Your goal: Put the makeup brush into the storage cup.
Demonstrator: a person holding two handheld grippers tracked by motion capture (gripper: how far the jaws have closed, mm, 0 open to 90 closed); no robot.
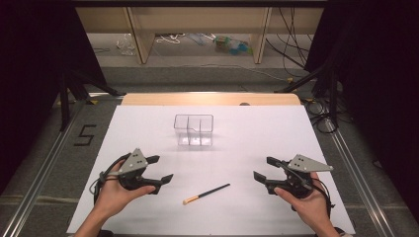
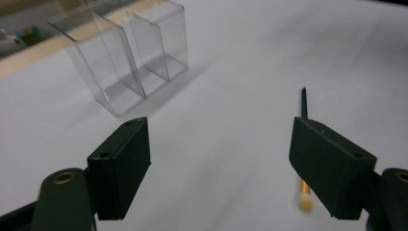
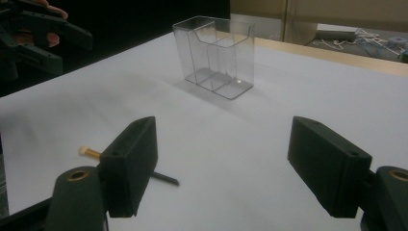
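Looking down from the high view, the left claw (image 1: 159, 169) and the right claw (image 1: 263, 169) rest low over the white table (image 1: 257, 133), both released with nothing between the jaws. A makeup brush (image 1: 206, 194) lies flat between them, near the person's edge, its pale tip toward the left claw. A clear divided organizer (image 1: 193, 130) stands upright farther back.

In the left gripper view, the brush (image 2: 304, 159) lies just behind the right-hand jaw, partly hidden, the organizer (image 2: 126, 53) beyond.

In the right gripper view, the brush (image 3: 94, 153) passes behind the left-hand jaw; the organizer (image 3: 215, 55) stands well beyond.
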